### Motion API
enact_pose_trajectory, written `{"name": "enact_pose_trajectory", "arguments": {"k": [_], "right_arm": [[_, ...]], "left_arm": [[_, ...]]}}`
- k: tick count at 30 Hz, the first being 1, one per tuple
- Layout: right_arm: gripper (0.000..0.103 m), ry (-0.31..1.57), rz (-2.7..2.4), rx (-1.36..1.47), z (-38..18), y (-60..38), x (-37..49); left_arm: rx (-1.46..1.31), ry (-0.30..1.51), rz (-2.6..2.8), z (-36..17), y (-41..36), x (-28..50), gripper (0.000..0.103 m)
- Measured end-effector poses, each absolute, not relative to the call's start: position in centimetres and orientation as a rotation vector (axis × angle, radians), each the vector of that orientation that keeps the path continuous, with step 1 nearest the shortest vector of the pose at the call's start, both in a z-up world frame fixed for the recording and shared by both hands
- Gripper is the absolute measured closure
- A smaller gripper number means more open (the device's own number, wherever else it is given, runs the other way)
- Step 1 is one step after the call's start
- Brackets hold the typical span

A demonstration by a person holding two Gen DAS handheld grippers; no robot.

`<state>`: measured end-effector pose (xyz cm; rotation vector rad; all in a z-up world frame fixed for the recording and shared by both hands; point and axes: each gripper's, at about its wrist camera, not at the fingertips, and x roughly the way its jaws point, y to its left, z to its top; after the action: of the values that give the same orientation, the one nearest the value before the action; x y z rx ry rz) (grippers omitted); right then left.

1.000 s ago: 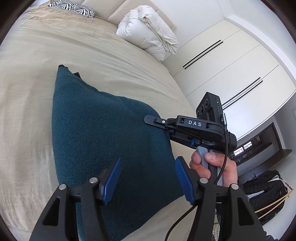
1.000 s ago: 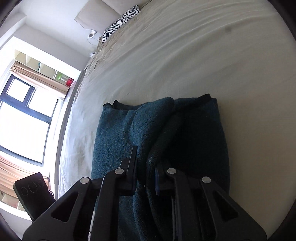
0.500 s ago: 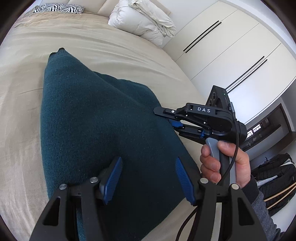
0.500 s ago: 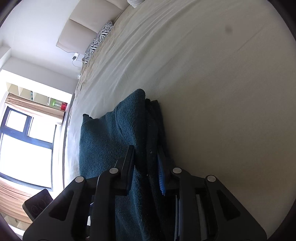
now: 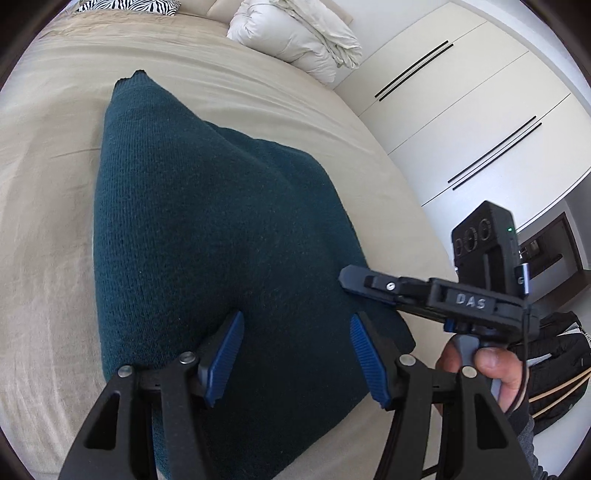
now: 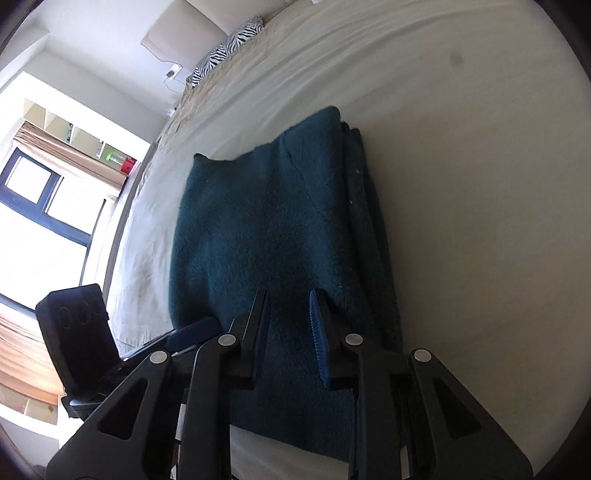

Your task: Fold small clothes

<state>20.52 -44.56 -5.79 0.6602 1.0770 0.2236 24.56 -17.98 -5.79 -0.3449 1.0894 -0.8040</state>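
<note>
A dark teal knitted garment (image 5: 207,229) lies folded on the beige bed sheet (image 5: 44,192); it also shows in the right wrist view (image 6: 273,221), with stacked folded edges along its right side. My left gripper (image 5: 295,332) is open, its blue pads (image 5: 229,343) just above the garment's near end, holding nothing. My right gripper (image 6: 290,310) has its jaws parted over the garment's near edge, with no cloth between them. In the left wrist view the right gripper (image 5: 373,284) hovers at the garment's right edge, held by a hand.
A white rolled duvet (image 5: 295,33) and a zebra-print pillow (image 5: 125,5) lie at the head of the bed. White wardrobe doors (image 5: 480,110) stand to the right. A window (image 6: 40,206) is beyond the bed's left side. A dark backpack (image 5: 561,362) sits on the floor.
My right gripper has let go of the garment's folded edge and drawn back; the fold now lies flat. My left gripper stayed open over the near end.
</note>
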Motion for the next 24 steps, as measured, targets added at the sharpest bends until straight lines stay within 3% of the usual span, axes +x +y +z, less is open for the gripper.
{"name": "enact_pose_trajectory", "arguments": {"k": [10, 17, 24], "right_arm": [[0.082, 0.926, 0.331, 0.849, -3.8, -46.6, 22.0], [0.083, 1.071, 0.251, 0.767, -7.1, -46.1, 26.6], [0.082, 1.006, 0.259, 0.795, -6.5, -46.0, 26.7]], "left_arm": [[-0.305, 1.028, -0.724, -2.5, -16.1, 29.8, 0.042], [-0.180, 1.080, -0.695, -5.6, -18.5, 32.3, 0.044], [-0.155, 1.071, -0.668, -4.0, -18.6, 31.7, 0.044]]}}
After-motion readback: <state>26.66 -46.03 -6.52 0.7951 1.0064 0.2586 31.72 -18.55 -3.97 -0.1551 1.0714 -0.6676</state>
